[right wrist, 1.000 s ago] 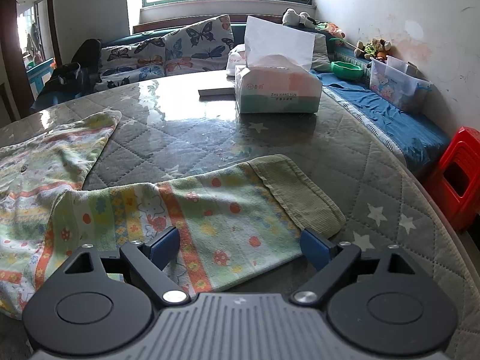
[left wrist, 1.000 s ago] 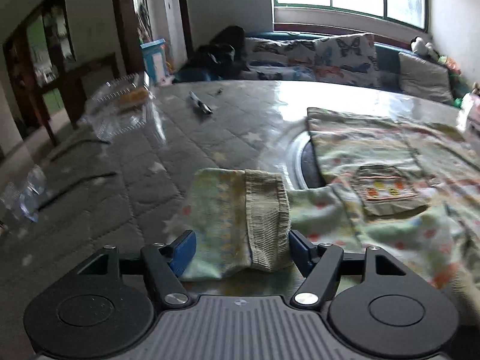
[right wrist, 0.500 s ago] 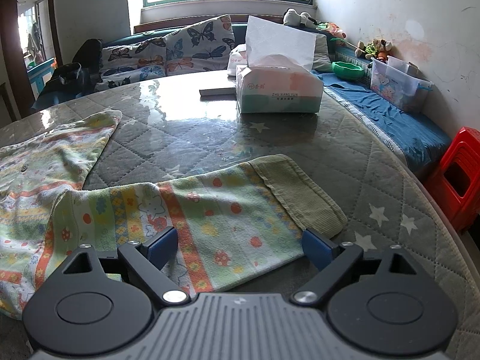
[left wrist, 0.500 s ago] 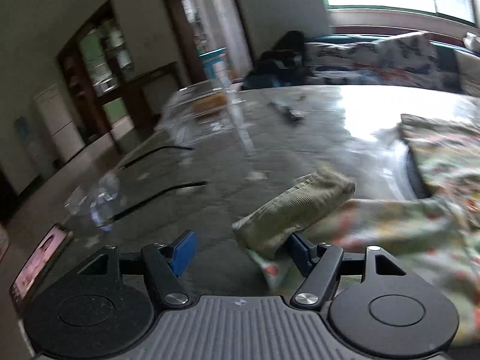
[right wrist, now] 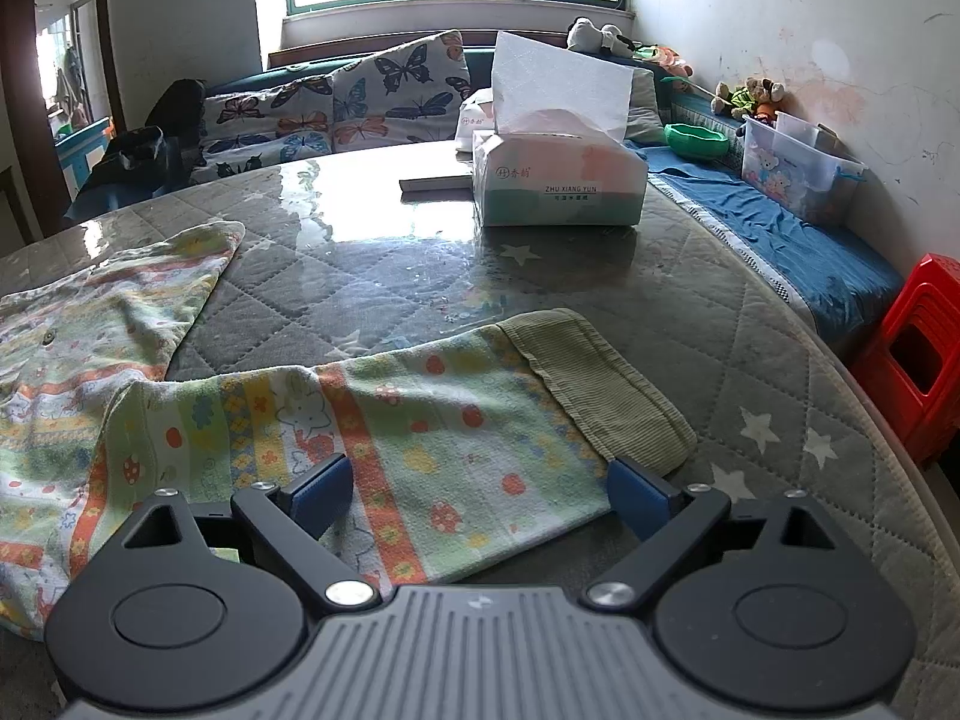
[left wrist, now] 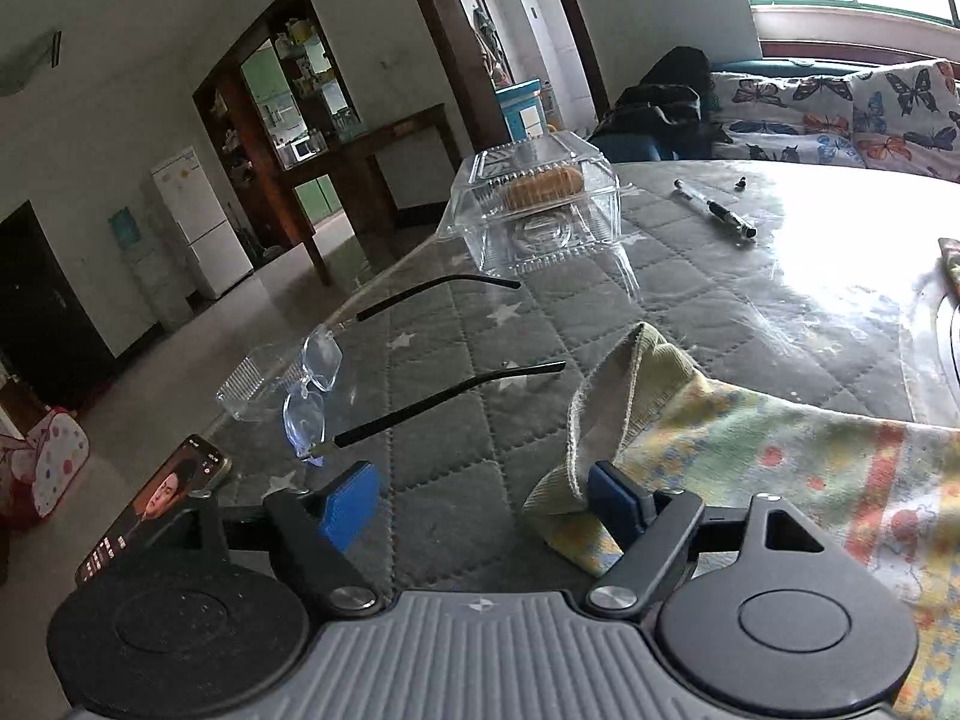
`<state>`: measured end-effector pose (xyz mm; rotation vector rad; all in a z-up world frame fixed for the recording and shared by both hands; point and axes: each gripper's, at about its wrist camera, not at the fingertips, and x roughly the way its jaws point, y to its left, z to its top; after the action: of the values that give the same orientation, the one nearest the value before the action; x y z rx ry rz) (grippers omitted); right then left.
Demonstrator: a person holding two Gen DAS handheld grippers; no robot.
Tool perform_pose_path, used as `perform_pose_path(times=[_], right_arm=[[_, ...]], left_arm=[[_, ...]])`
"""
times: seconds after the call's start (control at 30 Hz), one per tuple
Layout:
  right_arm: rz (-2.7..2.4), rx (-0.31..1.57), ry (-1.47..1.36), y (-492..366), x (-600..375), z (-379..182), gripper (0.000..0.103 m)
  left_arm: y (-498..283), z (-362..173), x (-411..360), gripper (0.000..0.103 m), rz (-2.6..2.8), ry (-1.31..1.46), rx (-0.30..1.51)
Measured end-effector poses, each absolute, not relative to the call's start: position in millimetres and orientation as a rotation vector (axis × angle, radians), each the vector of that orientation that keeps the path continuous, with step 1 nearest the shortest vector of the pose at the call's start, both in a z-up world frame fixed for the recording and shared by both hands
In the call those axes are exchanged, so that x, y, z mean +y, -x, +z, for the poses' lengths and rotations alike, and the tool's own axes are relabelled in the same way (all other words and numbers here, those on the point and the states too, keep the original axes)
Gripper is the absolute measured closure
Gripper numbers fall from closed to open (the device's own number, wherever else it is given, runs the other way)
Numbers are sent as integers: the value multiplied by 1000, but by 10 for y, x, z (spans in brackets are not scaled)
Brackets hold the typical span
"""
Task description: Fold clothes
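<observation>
We are keeping the printed garment (right wrist: 420, 438) spread flat on the counter (right wrist: 750, 360) so its sleeves can be folded inward. Our left gripper (left wrist: 483, 501) is standing with jaws wide apart, its right pad touching the rumpled ribbed cuff (left wrist: 624, 384). Our right gripper (right wrist: 477, 489) is hovering released, jaws straddling the other sleeve, gripping nothing.
</observation>
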<state>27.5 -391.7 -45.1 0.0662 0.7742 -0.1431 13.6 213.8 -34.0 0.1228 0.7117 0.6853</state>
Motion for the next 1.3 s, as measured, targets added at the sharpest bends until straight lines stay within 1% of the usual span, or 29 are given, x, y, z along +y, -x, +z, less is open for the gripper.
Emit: perform_pose_path(times=[0.07,0.6,0.73,0.87,1.07,1.2,1.3], right_arm=[[-140,774,-67,-277,-3917,-453,7],[-138,773,-64,-287,-3894,-462,5],[-143,774,-63,-291,-3868,-452,5],[-128,752,-52,-270,-3777,-397,5],[-58,723,-29,-286,-3547,-298,5],[2,722,-13,-328,-3362,-288,5],[43,731,2,-365,-3230,-326,5]], left_arm=[[-140,-344,2157,14,696,-121,714],[-130,-222,2115,14,676,-104,716],[-139,-163,1905,13,591,-100,706],[-168,-178,1575,10,472,-109,707],[-215,-217,1103,9,305,-125,710],[-241,-325,916,9,256,-163,722],[-224,-355,892,5,256,-205,698]])
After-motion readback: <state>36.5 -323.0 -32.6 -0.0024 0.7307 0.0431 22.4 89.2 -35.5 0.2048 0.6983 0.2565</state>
